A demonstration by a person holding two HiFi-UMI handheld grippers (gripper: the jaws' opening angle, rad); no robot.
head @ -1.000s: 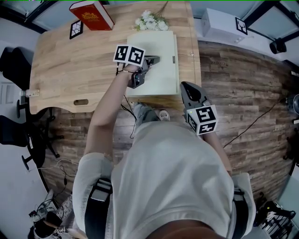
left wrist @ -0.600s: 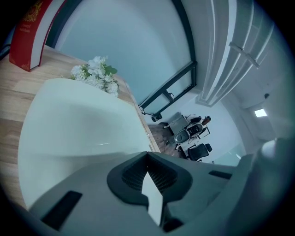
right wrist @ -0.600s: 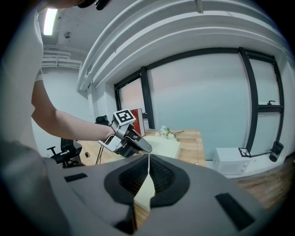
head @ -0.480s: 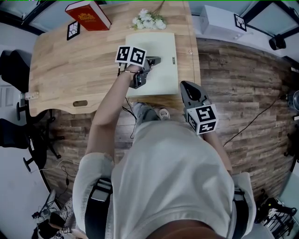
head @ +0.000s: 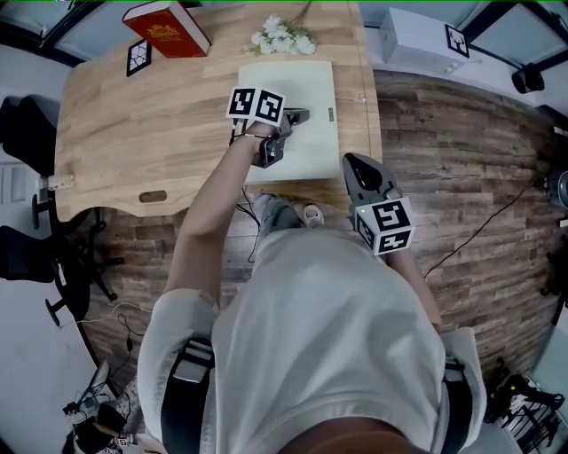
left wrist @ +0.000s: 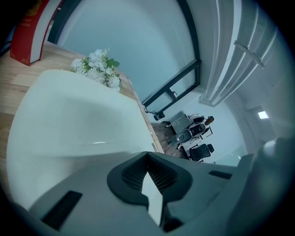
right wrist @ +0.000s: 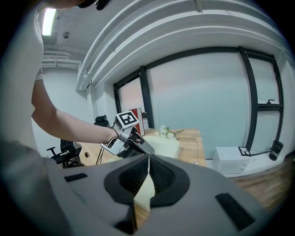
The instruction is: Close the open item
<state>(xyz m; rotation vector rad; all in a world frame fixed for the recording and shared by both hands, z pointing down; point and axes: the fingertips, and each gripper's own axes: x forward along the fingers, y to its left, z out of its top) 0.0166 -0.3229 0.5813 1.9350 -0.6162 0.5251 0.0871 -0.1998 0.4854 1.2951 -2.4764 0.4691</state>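
Observation:
A flat pale cream case [head: 306, 97] lies on the wooden table [head: 133, 133], its lid down flat as far as I can see. My left gripper [head: 300, 115] rests on top of it near the middle, jaws shut with nothing between them. In the left gripper view the case's pale top [left wrist: 73, 120] fills the picture beyond the closed left gripper [left wrist: 147, 159]. My right gripper [head: 353, 166] hovers at the table's front right corner, off the case, jaws shut and empty. The right gripper view shows the case [right wrist: 163, 146] and the left gripper [right wrist: 151, 150] on it.
A red book [head: 169, 27] and a square marker tag [head: 140, 58] sit at the table's far left, with white flowers [head: 284, 40] just behind the case. A white box [head: 422, 40] stands on the floor to the right, and office chairs [head: 27, 124] stand to the left.
My left gripper has edged slightly to the right across the case's top. The right gripper has stayed where it was.

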